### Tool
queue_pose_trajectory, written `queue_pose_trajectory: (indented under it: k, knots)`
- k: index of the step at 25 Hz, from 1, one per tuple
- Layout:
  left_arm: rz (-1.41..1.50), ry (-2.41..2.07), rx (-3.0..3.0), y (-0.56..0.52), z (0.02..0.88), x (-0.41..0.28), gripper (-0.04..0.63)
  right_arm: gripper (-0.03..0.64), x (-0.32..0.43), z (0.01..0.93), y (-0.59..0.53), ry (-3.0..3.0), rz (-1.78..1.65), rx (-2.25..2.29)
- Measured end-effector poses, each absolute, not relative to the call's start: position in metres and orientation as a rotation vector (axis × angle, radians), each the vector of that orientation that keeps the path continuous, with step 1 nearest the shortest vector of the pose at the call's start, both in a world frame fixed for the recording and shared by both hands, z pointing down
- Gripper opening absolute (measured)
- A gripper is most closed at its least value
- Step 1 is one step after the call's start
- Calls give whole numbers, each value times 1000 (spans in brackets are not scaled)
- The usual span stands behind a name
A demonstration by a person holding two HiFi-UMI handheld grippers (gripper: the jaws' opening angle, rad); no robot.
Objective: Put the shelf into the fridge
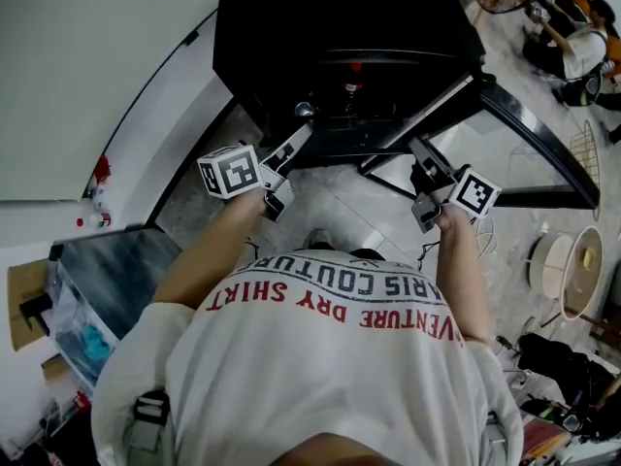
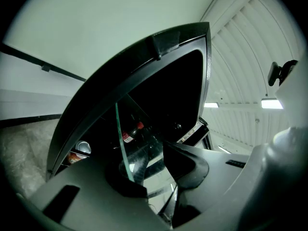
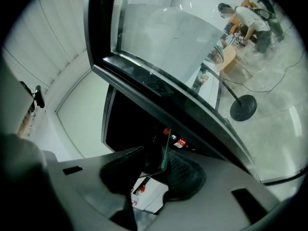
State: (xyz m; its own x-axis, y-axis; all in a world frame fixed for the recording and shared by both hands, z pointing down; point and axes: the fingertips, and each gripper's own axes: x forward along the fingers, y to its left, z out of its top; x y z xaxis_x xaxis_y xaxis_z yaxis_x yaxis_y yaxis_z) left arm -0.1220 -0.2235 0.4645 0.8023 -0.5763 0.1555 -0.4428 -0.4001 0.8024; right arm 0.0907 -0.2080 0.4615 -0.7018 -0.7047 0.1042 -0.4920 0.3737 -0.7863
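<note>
The clear, green-edged glass shelf (image 2: 121,138) is just in front of the open black fridge (image 2: 168,81). My right hand-held gripper (image 3: 154,165) is clamped on it, while my left hand-held gripper (image 2: 149,170) straddles its edge, one pad touching and the other apart. With only one firm grip, I judge the pane could pivot, slip, or strike the red-capped bottle (image 2: 131,133) inside.

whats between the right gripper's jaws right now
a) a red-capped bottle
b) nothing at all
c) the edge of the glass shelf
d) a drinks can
c: in the right gripper view the thin green edge of the glass shelf runs down between the two jaws of the right gripper, while the red-capped bottle sits farther back, beyond the jaws.
</note>
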Motion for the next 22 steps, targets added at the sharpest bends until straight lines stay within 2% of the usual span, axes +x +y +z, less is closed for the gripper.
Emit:
queue_pose_trajectory:
  k: [15, 22]
  knots:
    - [-204, -739, 2041, -227, 466, -122, 110, 107, -1, 464, -171, 2405, -1397, -766]
    - [-205, -728, 2047, -227, 467, -120, 109, 74, -18, 479, -165, 2464, -1442, -804]
